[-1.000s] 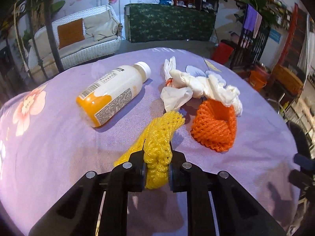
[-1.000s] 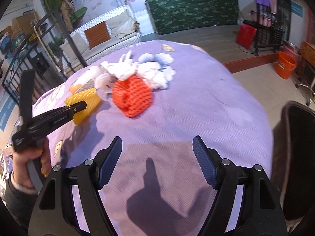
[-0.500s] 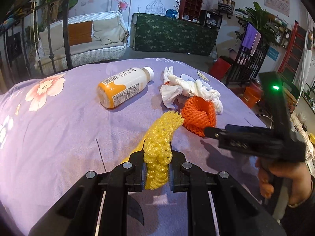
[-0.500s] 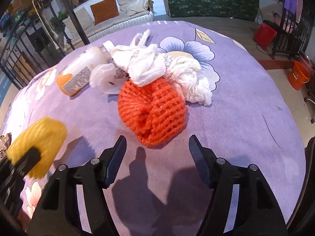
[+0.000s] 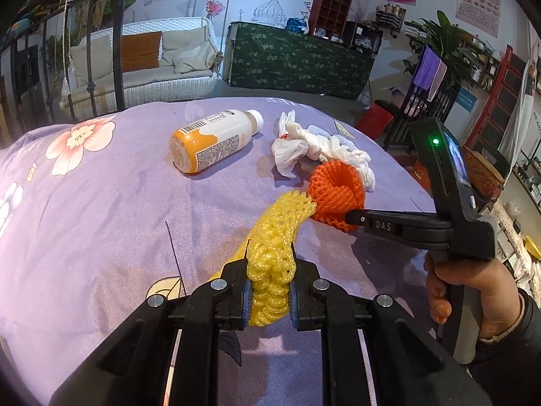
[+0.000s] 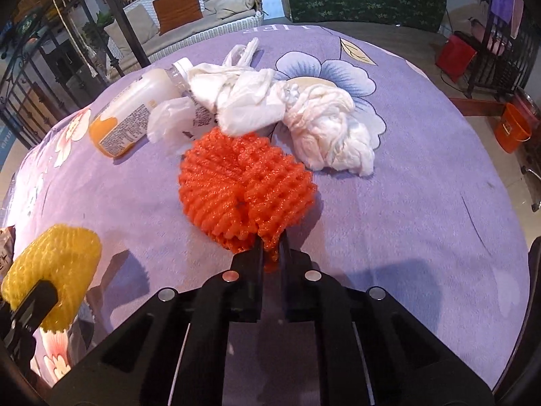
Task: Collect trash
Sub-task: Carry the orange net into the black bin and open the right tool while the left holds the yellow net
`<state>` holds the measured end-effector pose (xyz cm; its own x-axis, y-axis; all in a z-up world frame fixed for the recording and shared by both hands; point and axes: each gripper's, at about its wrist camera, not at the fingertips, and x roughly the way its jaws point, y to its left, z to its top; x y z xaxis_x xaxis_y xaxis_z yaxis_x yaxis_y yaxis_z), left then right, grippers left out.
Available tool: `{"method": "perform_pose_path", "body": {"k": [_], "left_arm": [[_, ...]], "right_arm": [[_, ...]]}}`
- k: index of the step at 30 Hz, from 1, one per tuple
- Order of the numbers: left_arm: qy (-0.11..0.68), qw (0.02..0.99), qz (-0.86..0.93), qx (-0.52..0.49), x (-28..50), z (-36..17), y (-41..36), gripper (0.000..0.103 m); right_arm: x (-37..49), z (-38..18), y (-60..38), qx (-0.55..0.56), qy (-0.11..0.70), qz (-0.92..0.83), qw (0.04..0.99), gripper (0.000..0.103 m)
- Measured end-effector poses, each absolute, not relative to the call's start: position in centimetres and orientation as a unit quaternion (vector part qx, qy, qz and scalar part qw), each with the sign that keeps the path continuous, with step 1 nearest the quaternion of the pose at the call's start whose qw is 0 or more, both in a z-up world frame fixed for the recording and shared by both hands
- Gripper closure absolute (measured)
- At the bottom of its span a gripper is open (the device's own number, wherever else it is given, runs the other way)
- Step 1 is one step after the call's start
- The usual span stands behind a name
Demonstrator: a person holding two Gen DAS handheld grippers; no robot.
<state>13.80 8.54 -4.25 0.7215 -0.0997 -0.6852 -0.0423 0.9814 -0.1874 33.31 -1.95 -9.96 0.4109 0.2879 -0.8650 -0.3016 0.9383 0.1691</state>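
Observation:
My left gripper [image 5: 269, 282] is shut on a yellow foam net [image 5: 275, 237], whose free end lies toward the orange net. The yellow foam net [image 6: 50, 272] also shows at the left edge of the right wrist view. My right gripper [image 6: 270, 253] is shut on the near edge of the orange foam net [image 6: 243, 186], which rests on the purple tablecloth [image 6: 422, 186]; from the left wrist view the right gripper [image 5: 351, 218] pinches the orange foam net [image 5: 334, 189] from the right. Behind it lie crumpled white tissues [image 6: 287, 111] and a tipped-over bottle [image 5: 213, 138] with an orange base.
A hand [image 5: 473, 291] holds the right gripper's handle at the table's right edge. The round table drops off to the floor on the right, where orange buckets [image 6: 512, 128] and a red bin [image 6: 454, 52] stand. A wicker sofa [image 5: 142, 64] and a green-draped counter [image 5: 297, 57] lie beyond.
My right gripper moved in toward the orange net, came down and closed its jaws on the net's near edge. The left gripper drew back a little, still holding the yellow net.

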Motion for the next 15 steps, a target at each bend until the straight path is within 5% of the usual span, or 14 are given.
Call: {"method": "perform_pose_path", "body": {"k": [15], "left_arm": [[0.367,0.923,-0.060,-0.097,12.8,-3.5,5.8,0.087]], "right_arm": [[24.9,-6.2,-8.8,0.044,0.461,0.175,0.869,0.095]]}}
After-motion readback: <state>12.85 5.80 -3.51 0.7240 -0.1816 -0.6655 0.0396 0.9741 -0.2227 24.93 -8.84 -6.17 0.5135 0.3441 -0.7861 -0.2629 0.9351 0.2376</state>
